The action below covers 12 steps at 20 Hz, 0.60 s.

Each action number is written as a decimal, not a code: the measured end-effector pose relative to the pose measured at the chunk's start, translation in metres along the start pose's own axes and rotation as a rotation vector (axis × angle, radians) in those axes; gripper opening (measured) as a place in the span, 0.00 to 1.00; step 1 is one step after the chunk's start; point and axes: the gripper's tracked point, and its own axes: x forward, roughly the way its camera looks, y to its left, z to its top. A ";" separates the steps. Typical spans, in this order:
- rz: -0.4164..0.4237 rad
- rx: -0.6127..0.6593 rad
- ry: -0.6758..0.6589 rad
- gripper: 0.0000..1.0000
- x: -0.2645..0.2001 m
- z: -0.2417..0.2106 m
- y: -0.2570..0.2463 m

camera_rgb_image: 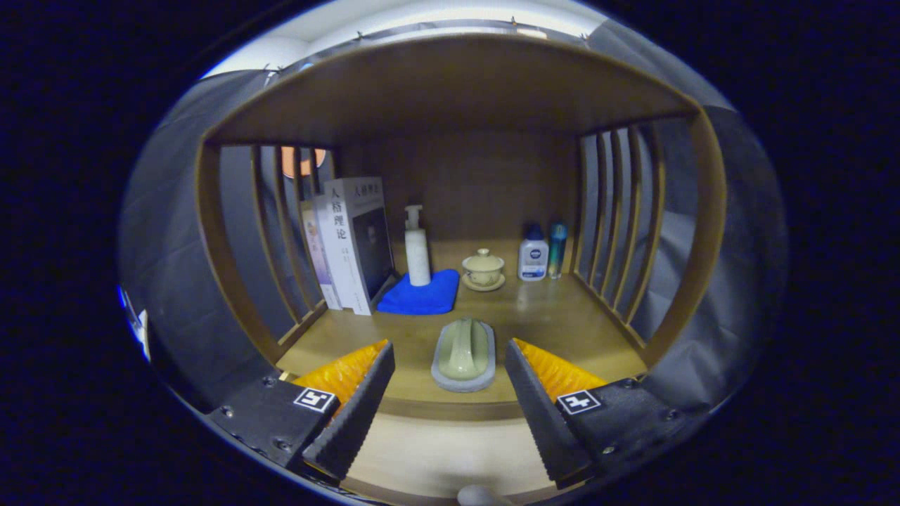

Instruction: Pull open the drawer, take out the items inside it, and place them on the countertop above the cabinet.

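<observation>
A pale green curved item on a grey oval dish (464, 355) lies on the brown wooden countertop (555, 316), close to its front edge. My gripper (448, 350) is open, with one finger on each side of the dish. A clear gap separates each finger from the dish, so neither touches it. Under the countertop's front edge lies a paler wooden surface (436, 450), the drawer area. A grey rounded knob (478, 496) peeks out below it, between the finger bases. I cannot tell what is inside the drawer.
At the back of the countertop are upright books (351, 239), a white pump bottle (417, 246) on a blue cloth (420, 295), a lidded cup on a saucer (483, 269), a white bottle (533, 254) and a teal can (557, 249). Slatted wooden sides and a top board enclose it.
</observation>
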 end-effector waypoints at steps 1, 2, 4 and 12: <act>0.001 -0.009 -0.036 1.00 -0.012 -0.005 0.000; -0.001 -0.022 -0.070 1.00 -0.026 -0.012 -0.001; 0.008 -0.039 -0.135 0.99 -0.052 -0.027 0.002; -0.010 -0.005 -0.251 1.00 -0.118 -0.100 0.004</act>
